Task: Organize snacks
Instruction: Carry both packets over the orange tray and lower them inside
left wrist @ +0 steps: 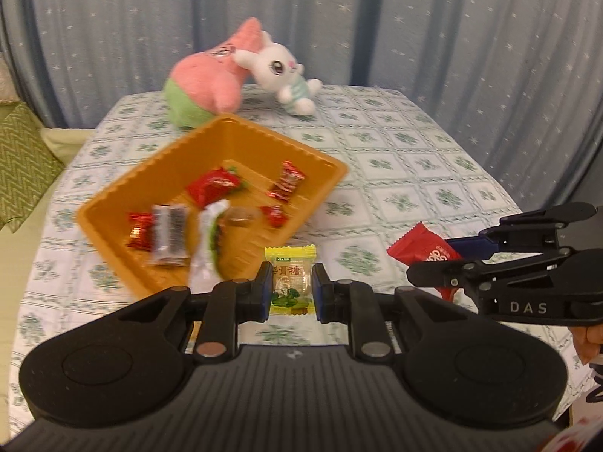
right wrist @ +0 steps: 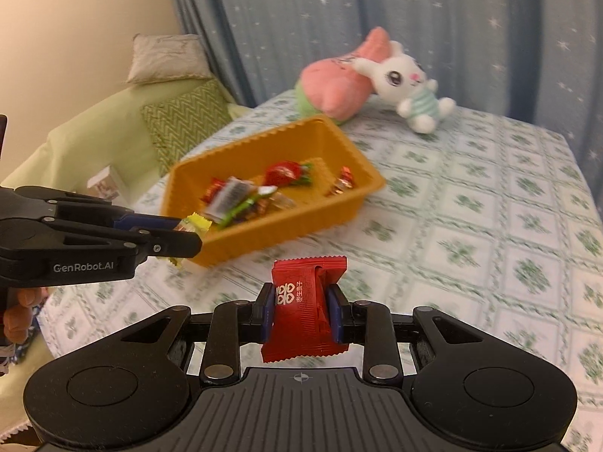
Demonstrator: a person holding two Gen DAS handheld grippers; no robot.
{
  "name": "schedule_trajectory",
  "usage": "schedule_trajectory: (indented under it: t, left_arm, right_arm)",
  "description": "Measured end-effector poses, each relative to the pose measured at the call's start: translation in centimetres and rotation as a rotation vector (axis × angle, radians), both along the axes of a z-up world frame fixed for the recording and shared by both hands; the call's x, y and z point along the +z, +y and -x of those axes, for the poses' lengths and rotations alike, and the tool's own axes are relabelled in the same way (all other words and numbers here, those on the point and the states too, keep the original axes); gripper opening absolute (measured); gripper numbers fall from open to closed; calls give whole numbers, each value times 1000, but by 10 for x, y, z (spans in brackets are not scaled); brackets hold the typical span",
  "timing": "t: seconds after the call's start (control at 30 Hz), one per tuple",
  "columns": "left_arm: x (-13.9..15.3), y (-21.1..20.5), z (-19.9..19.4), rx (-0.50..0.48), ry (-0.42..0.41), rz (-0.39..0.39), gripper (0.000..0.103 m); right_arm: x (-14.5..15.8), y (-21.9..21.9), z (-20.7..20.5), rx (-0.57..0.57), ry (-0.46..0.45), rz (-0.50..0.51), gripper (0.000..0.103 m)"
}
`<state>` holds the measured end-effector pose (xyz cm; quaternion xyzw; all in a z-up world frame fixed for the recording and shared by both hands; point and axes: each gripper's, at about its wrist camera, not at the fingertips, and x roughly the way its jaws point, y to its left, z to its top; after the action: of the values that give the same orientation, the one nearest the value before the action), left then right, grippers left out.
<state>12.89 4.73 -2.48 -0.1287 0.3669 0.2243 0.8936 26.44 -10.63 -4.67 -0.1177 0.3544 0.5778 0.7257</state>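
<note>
Pinching a yellow candy (left wrist: 291, 285) in the clenched left gripper (left wrist: 292, 289), near the orange tray (left wrist: 113, 203)'s front rim; clamping a red packet (right wrist: 306, 310) in the right gripper (right wrist: 303, 310), hovering right of the tray, over the checked tablecloth (right wrist: 471, 233).

My right gripper (left wrist: 433, 263) carries "DAS" in pale letters on its side. My left gripper (right wrist: 188, 231) reads "GenRobot.AI". The yellow candy (left wrist: 290, 284) in my left tongs shows Chinese characters, perhaps "梨膏糖", though it is blurred. The red packet (right wrist: 305, 310) in my right tongs bears a white double-happiness sign beside small Chinese writing I cannot read.
</note>
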Motion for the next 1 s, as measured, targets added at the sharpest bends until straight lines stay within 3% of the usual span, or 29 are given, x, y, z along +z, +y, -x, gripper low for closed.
schedule_trajectory:
  t: [0.4,1.0]
  left_arm:
    - [4,68,22,43,7,-11,19]
    - [-2,143,11,-21,4,0,19]
  right_arm:
    - [12,86,23,17,15,-22,30]
    - [4,166,9,-152,34,42,30]
